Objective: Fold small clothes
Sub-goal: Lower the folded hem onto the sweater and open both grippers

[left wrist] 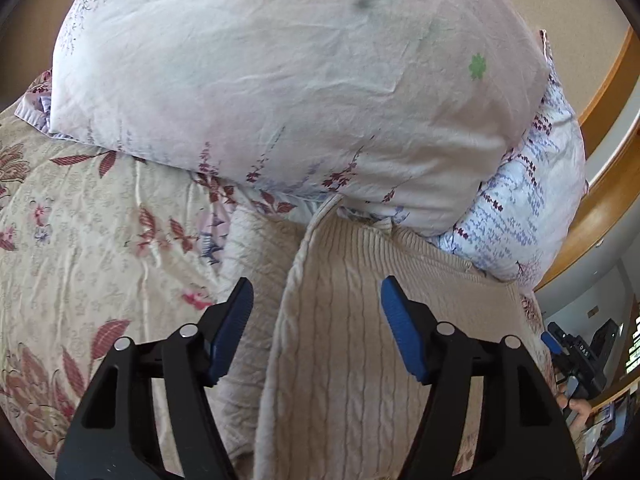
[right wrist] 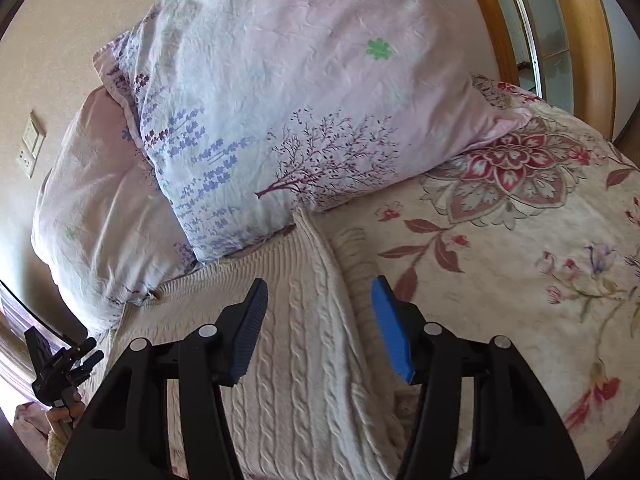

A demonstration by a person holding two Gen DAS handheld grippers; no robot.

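Observation:
A cream cable-knit sweater (left wrist: 352,320) lies on the floral bed cover, partly folded, with one side lapped over along a raised edge. Its top end touches the pillows. My left gripper (left wrist: 316,300) is open and empty, hovering just above the folded edge. In the right wrist view the same sweater (right wrist: 288,340) fills the lower middle. My right gripper (right wrist: 320,296) is open and empty above the sweater's folded edge. The right gripper also shows at the far right of the left wrist view (left wrist: 568,352), and the left gripper at the far left of the right wrist view (right wrist: 60,364).
Two pale floral pillows (left wrist: 280,80) are stacked at the head of the bed, right behind the sweater. The floral bed cover (right wrist: 520,240) spreads to the sides. A wooden frame (right wrist: 576,40) stands beyond the bed. A wall switch (right wrist: 30,144) is at left.

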